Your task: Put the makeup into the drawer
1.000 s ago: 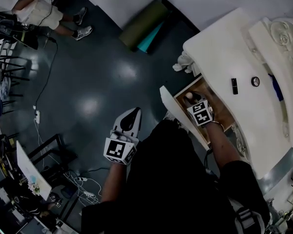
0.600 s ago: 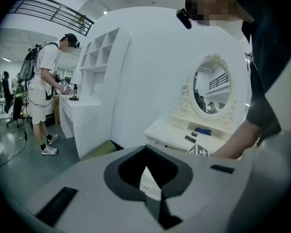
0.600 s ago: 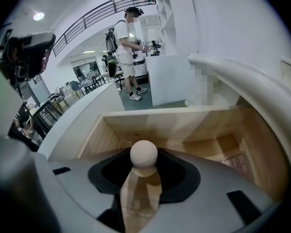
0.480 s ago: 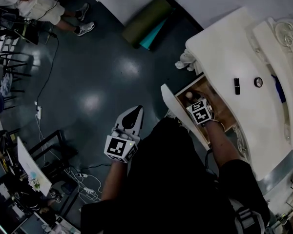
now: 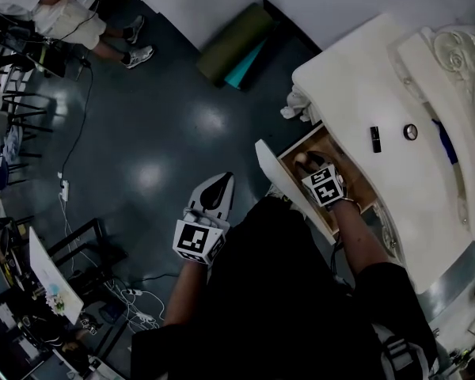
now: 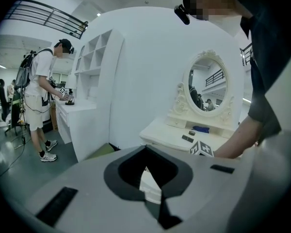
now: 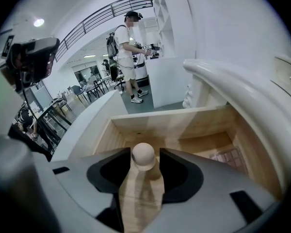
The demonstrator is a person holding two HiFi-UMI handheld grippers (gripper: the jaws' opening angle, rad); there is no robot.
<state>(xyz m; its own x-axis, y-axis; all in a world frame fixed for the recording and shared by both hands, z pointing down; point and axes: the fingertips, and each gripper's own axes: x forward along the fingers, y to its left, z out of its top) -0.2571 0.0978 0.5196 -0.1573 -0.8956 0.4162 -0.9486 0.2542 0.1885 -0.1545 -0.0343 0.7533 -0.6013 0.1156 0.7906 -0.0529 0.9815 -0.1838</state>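
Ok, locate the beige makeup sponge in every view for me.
Head view: beige makeup sponge at the upper-left end of the open drawer.
Left gripper view: not in it.
Right gripper view: the sponge sits low centre, inside the drawer.
Shared landmark: the white dressing table.

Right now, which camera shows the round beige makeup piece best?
The right gripper view: the beige makeup piece sits centre, between the right gripper's jaws, which have just been opening. The head view shows only a small pale spot in the drawer; the left gripper view misses it.
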